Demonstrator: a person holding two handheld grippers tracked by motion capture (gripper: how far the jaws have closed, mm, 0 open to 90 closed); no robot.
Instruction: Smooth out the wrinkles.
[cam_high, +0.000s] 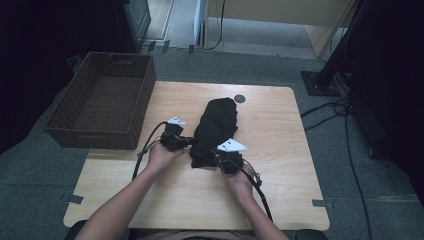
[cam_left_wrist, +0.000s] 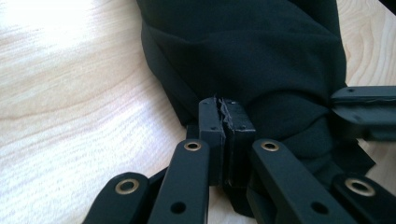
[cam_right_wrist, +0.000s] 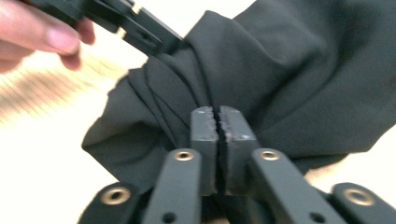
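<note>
Two tongs clamped on black cloth at frame centre: left tongs pinched on its left edge, right tongs on lower edge. Cloth bunched on wooden bench; wicker basket at upper left.

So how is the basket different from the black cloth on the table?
The basket is brown, woven and stiff, with nothing in it; the black cloth is soft and bunched up. The basket sits untouched at the table's left edge, while the cloth is pinched by the left gripper and the right gripper.
</note>
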